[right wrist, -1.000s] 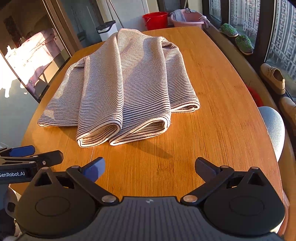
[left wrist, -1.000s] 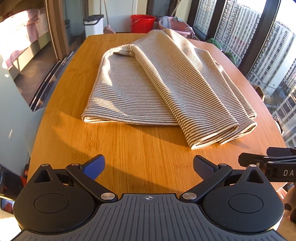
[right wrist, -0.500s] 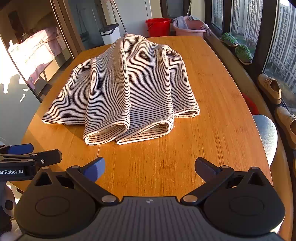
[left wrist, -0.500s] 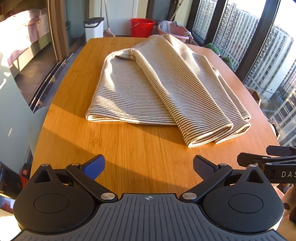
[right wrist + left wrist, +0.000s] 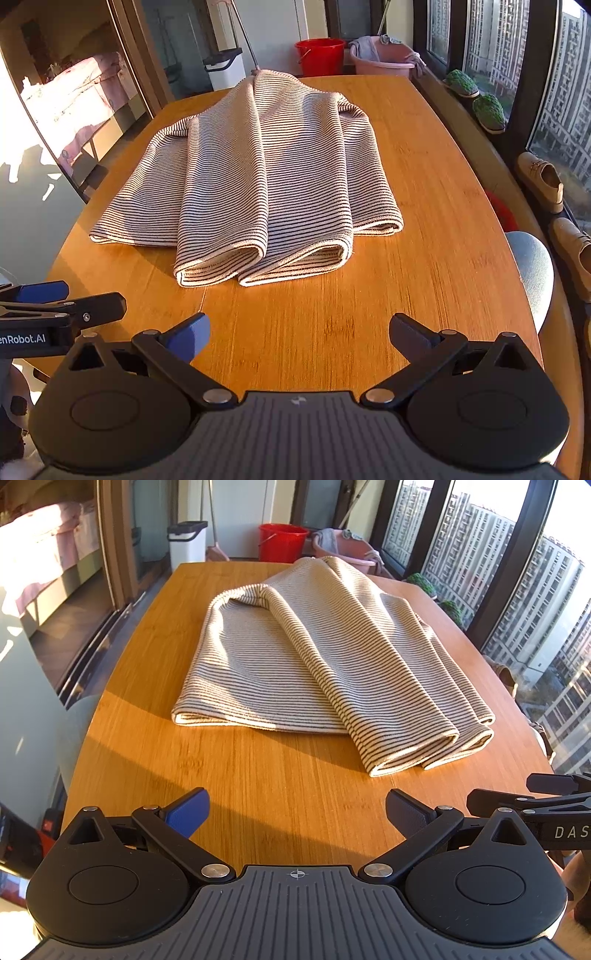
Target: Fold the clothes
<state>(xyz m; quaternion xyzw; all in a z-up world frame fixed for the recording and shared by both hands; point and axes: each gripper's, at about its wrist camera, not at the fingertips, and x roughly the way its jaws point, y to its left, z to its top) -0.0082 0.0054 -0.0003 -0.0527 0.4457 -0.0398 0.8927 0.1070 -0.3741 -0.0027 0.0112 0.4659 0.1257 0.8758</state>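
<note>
The striped garment [image 5: 325, 664] lies in the middle of the wooden worktop [image 5: 258, 794], and from the left wrist view we see it already gathered lengthwise, with two rolled folds ending at its near right edge and a flatter panel spread to the left. Our left gripper [image 5: 297, 810] hangs above the bare near end of the worktop, its fingers spread wide with nothing between them, well short of the cloth. At the right edge of this view the other tool pokes in (only its side shows).

From the right wrist view the striped garment [image 5: 258, 177] sits straight ahead, its two doubled hems pointing at us and a third layer lying further right. The right gripper [image 5: 299, 332] is likewise spread wide and empty, apart from the fabric, and the left gripper [image 5: 55, 306] shows at the left edge. A red bucket [image 5: 320, 55] and a pink basin [image 5: 382, 59] stand beyond the far end.

We judge this to be the approach before a fold across the length. Next, each gripper would need to reach a near hem corner, pinch every layer together, and carry it toward the far end.
</note>
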